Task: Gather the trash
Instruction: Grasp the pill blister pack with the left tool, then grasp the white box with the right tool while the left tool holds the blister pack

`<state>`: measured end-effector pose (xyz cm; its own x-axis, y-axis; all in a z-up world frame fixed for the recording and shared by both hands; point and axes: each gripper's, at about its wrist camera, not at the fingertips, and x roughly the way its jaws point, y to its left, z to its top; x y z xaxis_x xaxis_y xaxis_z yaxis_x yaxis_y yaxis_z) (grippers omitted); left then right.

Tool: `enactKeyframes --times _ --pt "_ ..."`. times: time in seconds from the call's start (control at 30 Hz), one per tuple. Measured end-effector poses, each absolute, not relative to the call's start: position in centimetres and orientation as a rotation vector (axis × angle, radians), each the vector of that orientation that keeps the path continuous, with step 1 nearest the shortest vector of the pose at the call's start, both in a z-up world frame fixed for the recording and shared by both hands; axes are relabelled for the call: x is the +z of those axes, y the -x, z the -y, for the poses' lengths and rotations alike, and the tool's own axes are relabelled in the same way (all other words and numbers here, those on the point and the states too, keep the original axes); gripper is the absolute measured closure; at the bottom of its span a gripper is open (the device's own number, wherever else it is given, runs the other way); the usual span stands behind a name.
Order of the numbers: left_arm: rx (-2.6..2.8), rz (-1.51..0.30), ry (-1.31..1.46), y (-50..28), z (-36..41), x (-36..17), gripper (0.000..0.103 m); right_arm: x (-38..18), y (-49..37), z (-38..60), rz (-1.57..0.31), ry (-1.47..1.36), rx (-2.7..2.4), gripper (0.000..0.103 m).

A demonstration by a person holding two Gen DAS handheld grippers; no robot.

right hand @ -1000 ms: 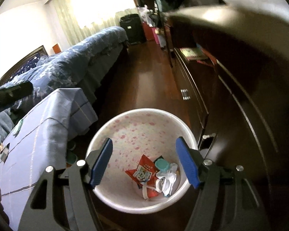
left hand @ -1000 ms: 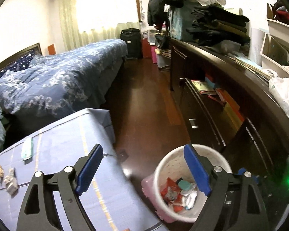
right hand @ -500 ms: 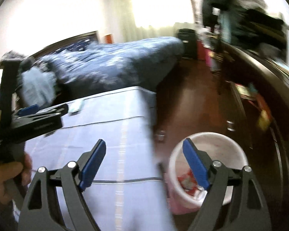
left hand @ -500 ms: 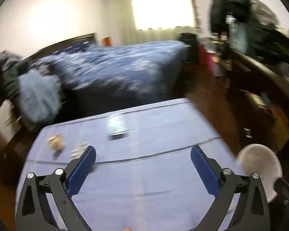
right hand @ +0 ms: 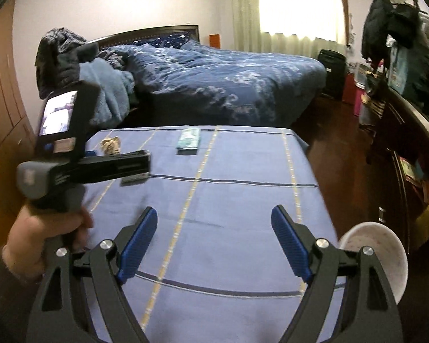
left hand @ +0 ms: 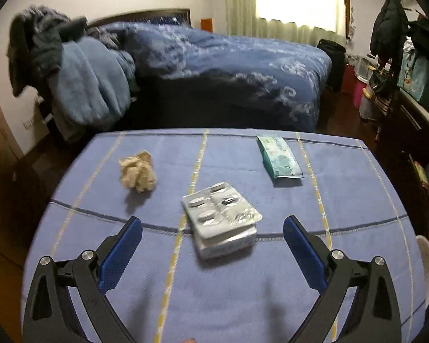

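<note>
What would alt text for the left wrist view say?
The open left gripper hovers over a blue tablecloth, aimed at stacked blister packs. Beyond lie a crumpled tissue and a green packet, with a bed behind.

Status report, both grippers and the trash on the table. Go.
Left gripper open, empty, facing blister packs. Right gripper open, empty. Crumpled tissue, green packet on table. Nothing blocking.
</note>
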<state>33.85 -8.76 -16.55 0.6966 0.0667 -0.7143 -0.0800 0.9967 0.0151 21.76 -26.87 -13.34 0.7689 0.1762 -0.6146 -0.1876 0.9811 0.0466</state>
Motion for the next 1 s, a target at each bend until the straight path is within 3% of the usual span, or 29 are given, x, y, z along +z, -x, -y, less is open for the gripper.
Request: enactKeyframes --times 0.33,0.43,0.53,0.57,1.0 --pt "0.105 -0.874 0.037 -38.6 9.7 -18.6 0.005 -13.4 -22.9 25.8 -0.674 0.040 0.215 0.020" --pt "0.108 -0.894 0.069 -38.9 8.9 -19.1 0.033 -13.3 -23.0 26.0 -0.671 0.033 0.216 0.020" --pt "0.117 -0.886 0.071 -39.0 8.5 -19.2 0.042 -13.3 -23.2 26.1 -0.673 0.023 0.224 0.020" --pt "0.118 -0.882 0.076 -38.9 8.2 -19.2 0.051 -13.3 -23.2 26.0 -0.673 0.021 0.227 0.020" --pt "0.110 -0.730 0.171 -33.2 2.4 -14.0 0.053 -13.5 -25.3 21.9 -0.715 0.027 0.305 0.020"
